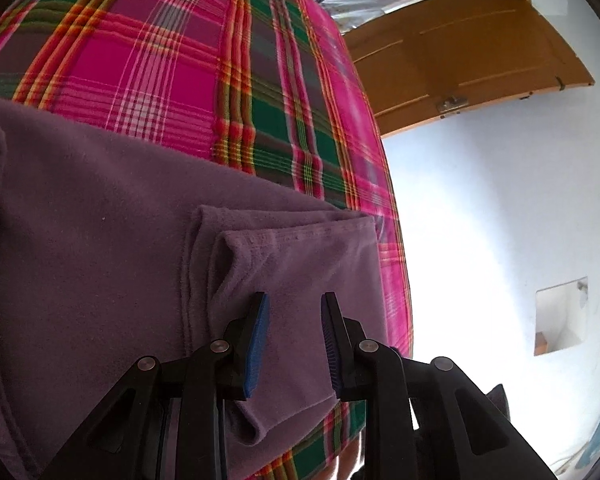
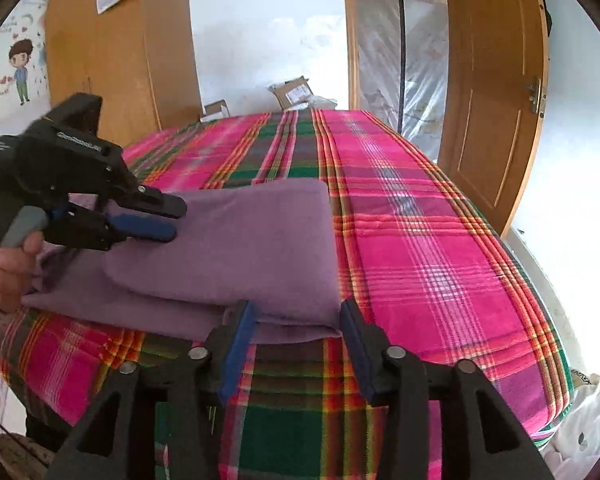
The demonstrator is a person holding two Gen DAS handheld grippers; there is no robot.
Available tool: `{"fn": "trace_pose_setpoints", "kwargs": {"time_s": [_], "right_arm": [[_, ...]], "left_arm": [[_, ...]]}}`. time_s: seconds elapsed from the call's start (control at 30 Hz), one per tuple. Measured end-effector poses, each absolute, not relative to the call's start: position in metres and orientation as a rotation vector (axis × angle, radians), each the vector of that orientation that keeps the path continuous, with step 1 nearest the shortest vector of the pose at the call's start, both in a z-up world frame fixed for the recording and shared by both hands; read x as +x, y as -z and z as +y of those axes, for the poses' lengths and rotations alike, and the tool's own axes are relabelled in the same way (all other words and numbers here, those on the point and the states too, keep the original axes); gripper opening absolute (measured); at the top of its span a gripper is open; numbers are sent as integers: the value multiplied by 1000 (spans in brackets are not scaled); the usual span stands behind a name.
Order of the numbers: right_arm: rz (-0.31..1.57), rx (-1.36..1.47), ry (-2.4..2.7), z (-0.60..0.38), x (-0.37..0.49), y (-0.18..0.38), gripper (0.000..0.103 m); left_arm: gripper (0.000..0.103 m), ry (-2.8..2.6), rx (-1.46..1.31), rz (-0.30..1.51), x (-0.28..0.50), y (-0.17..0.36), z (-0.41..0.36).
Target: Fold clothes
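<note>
A purple fleece garment [image 2: 240, 248] lies folded in layers near the front left of a bed with a pink and green plaid cover [image 2: 420, 240]. My right gripper [image 2: 298, 306] stands open at the garment's near edge, one finger on either side of the folded corner. In the left wrist view the same garment [image 1: 100, 220] fills the lower left over the plaid cover [image 1: 160, 60]. My left gripper [image 1: 294, 300] is open just above a folded flap near the bed's edge. The right wrist view shows the left gripper [image 2: 168, 220] over the garment's left part, held by a hand [image 2: 8, 268].
A wooden door [image 2: 492, 80] stands open to the right of the bed, and a wooden wardrobe [image 2: 100, 60] is behind on the left. Cardboard boxes [image 2: 294, 90] sit past the far end. A white plastic bag [image 2: 580, 432] lies by the bed's right corner.
</note>
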State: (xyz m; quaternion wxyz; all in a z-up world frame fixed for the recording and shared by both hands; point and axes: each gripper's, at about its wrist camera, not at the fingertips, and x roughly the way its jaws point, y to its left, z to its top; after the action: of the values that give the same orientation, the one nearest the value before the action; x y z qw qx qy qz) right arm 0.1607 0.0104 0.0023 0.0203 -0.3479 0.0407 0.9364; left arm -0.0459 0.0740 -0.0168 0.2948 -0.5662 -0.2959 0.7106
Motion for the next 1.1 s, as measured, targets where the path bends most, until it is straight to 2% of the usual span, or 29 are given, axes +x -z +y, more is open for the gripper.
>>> {"fn": "trace_pose_setpoints", "kwargs": {"time_s": [0.27, 0.43, 0.6, 0.77, 0.9, 1.1], "right_arm": [[160, -1079, -2884, 8, 159, -5, 54], [17, -1078, -2883, -7, 155, -5, 56], [-11, -1028, -2892, -16, 157, -9, 62], [-118, -1025, -2811, -22, 150, 2, 62], [25, -1017, -2793, -12, 148, 0, 62], [-11, -965, -2706, -2, 154, 0, 62]], "left_arm": [[29, -1887, -1505, -803, -47, 20, 74], [29, -1882, -1505, -816, -48, 22, 73], [29, -1878, -1503, -826, -50, 24, 73], [29, -1874, -1498, -827, -54, 26, 73], [29, -1872, -1490, -830, -55, 26, 72], [29, -1855, -1490, -842, -55, 27, 67]]}}
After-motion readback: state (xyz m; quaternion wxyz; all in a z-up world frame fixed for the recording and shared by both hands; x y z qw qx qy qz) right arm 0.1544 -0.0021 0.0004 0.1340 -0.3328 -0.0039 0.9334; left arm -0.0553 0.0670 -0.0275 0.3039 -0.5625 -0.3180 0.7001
